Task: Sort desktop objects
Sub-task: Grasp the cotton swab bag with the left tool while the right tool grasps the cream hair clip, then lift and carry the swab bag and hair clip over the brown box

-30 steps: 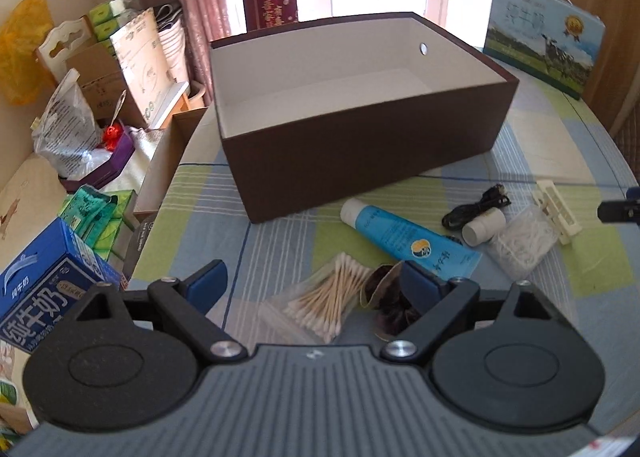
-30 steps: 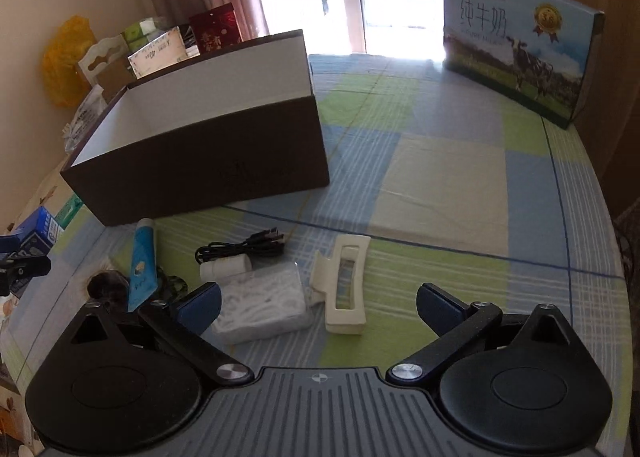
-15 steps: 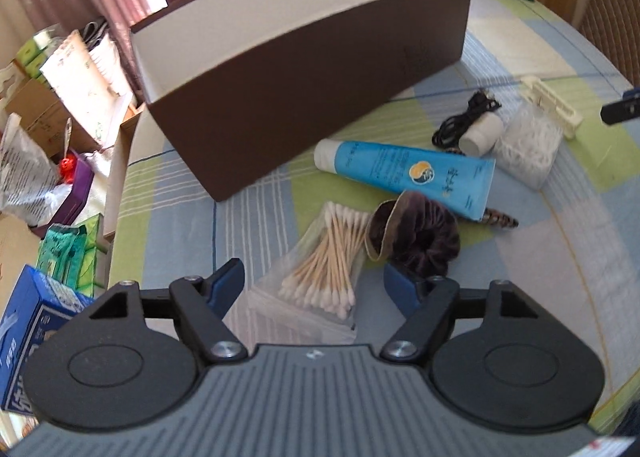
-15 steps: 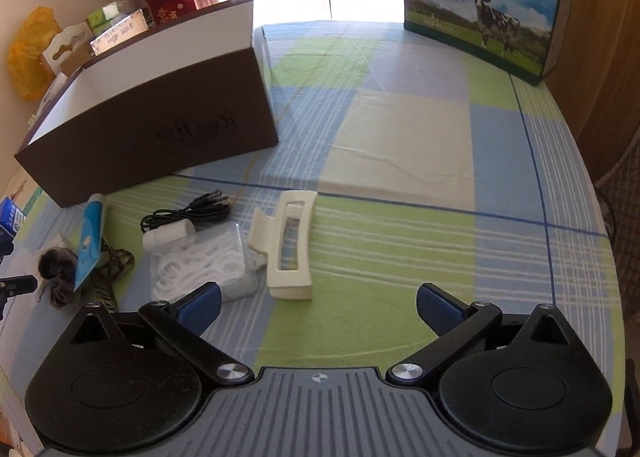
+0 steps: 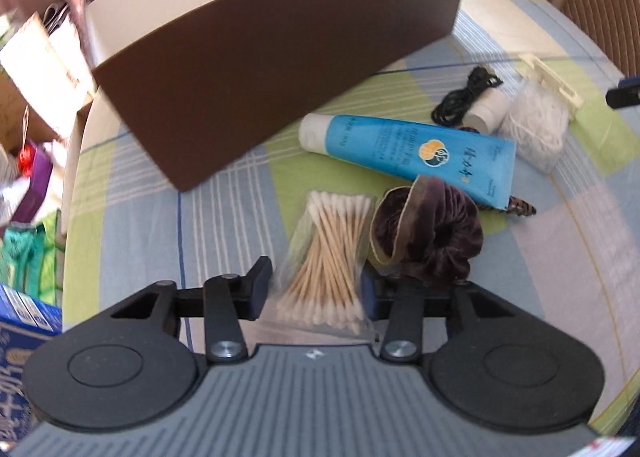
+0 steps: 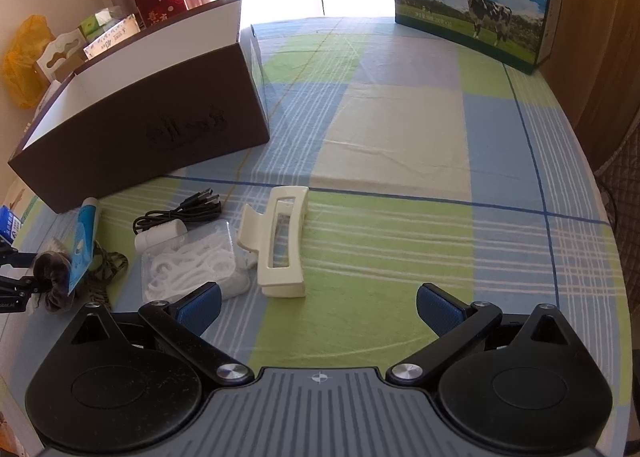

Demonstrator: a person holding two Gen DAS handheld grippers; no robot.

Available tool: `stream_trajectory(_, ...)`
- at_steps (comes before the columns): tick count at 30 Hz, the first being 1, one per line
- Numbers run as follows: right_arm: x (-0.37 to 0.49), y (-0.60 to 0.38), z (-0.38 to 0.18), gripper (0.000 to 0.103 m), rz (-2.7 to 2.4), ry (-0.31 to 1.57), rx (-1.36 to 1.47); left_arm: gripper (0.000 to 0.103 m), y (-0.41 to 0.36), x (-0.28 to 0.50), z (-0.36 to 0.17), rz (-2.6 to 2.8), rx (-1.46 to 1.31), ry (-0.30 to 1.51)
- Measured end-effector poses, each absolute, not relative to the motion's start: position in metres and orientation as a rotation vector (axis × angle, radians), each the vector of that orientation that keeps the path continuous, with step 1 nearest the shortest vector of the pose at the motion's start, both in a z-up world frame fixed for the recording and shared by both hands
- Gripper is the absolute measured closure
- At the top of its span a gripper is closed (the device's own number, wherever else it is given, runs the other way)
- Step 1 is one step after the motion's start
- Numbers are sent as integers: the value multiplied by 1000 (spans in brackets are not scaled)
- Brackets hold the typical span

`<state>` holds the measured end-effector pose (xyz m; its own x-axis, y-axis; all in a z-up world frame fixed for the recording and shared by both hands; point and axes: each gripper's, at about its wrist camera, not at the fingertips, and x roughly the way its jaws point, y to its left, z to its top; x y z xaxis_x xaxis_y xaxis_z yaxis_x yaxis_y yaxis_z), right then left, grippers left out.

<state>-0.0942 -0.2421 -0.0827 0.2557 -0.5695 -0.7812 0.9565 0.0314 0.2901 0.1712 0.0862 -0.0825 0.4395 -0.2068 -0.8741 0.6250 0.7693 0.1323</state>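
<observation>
Two grippers angled down: left gripper [image 5: 316,291] closing around cotton swab bag [image 5: 328,257]; right gripper [image 6: 318,303] spread wide, empty.

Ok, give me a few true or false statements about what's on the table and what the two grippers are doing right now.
1. The left gripper has the bag of cotton swabs between its fingers. True; they are closing on it.
2. The blue tube lies inside the brown box. False; it lies on the tablecloth in front of the box.
3. The right gripper holds the cream hair claw. False; its fingers are wide open, empty.
4. The dark scrunchie sits beside the swabs. True.
</observation>
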Motion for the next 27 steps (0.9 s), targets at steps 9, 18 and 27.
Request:
stream_trajectory(9, -76, -257, -84, 9, -1249, 554, 835, 73, 125, 186, -74, -278, 150, 1049)
stream_trajectory(18, -64, -286, -98, 43, -1205, 569, 832, 73, 130, 192, -68, -220, 91, 1063)
stream_trajectory(27, -69, -298, -108, 65, -1221, 625, 825, 73, 127, 194, -70, -222, 93, 1064)
